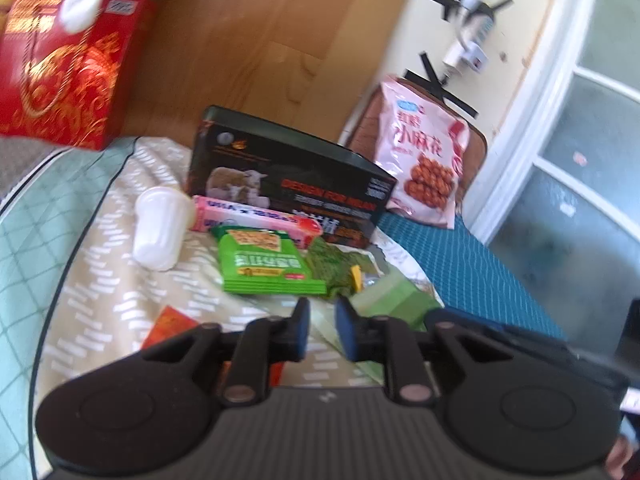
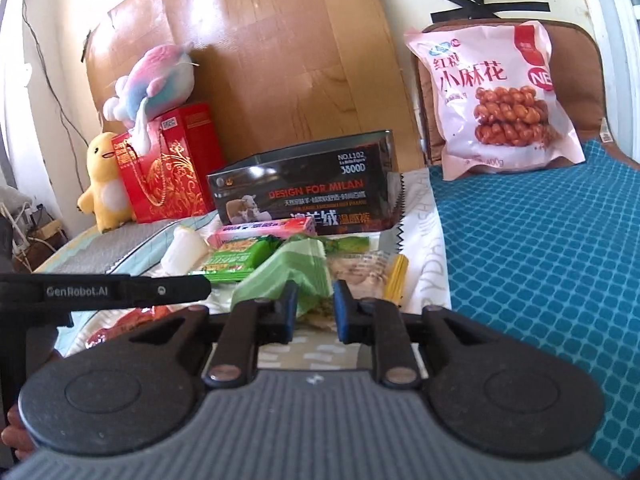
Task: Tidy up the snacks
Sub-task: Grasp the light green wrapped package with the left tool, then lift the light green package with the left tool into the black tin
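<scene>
Snacks lie in a heap on the bed in front of a black box [image 1: 288, 180] [image 2: 304, 184]: a bright green packet [image 1: 268, 264] [image 2: 236, 258], a pink packet [image 1: 256, 218] [image 2: 264, 228], a pale green pack [image 1: 394, 296] [image 2: 298, 270], a dark green wrapped sweet [image 1: 332, 264], a yellow stick [image 2: 396, 276] and a white cup [image 1: 160, 228] [image 2: 182, 250]. A big pink snack bag [image 1: 424, 152] [image 2: 496, 100] leans at the headboard. My left gripper [image 1: 322, 330] is open and empty, just short of the heap. My right gripper [image 2: 314, 312] is open and empty, close before the pale green pack.
A red gift box [image 1: 64, 68] [image 2: 168, 164] stands at the back left with plush toys [image 2: 152, 80] on and beside it. A wooden board [image 2: 248, 60] leans on the wall. A blue patterned mat [image 2: 540, 260] covers the bed's right side. A red packet [image 1: 172, 322] lies near the left gripper.
</scene>
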Tool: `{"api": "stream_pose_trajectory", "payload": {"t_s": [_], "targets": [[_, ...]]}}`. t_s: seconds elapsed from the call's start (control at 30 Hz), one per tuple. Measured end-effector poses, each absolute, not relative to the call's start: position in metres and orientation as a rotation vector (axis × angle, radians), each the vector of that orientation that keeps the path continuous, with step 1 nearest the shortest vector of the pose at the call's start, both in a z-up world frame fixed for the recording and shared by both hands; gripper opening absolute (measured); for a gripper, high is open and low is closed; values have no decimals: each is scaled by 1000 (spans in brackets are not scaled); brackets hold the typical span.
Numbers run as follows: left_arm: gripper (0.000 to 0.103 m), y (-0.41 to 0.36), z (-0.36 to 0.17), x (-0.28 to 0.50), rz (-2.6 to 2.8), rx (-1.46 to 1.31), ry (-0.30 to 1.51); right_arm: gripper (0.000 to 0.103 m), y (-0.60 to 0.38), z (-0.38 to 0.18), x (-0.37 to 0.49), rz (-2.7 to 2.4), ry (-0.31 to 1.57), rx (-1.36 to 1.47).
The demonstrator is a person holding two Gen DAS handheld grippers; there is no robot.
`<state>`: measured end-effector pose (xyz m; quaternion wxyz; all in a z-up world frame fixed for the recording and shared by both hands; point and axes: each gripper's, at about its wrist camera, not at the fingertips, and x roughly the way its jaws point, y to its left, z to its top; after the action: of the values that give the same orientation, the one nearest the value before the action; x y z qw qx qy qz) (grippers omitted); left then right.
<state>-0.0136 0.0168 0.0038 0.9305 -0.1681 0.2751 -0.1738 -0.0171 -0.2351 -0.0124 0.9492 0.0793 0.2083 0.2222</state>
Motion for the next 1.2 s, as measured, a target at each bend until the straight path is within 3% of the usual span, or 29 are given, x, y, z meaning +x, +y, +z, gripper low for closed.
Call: {"api": "stream_pose_trajectory", "payload": {"t_s": [0.1, 0.2, 0.3, 0.4, 0.57, 0.77, 1.0, 1.2], "targets": [[43, 21, 4, -12, -361, -371, 562, 68, -233, -12, -22, 496, 400, 149], [47, 15, 6, -13, -391, -351, 567, 76, -226, -11, -23, 518, 413, 110], [47, 7, 7, -6, -452, -358, 598, 75, -221, -12, -17, 523, 454, 94], [47, -1, 6, 4, -481, -365, 627, 62, -218, -11, -20, 597, 447, 76], [54, 7, 8, 6, -516, -437, 630, 64, -208, -10, -30, 662, 406, 11], [55, 36, 14, -2, -512, -526, 613, 64, -180, -1, -25, 732, 417, -3], [72, 78, 22, -35, -445, -544, 574, 64, -125, 8, -33, 892, 387, -104], [73, 115, 29, -46, -343, -556, 535, 64, -123, 7, -30, 889, 403, -102]]}}
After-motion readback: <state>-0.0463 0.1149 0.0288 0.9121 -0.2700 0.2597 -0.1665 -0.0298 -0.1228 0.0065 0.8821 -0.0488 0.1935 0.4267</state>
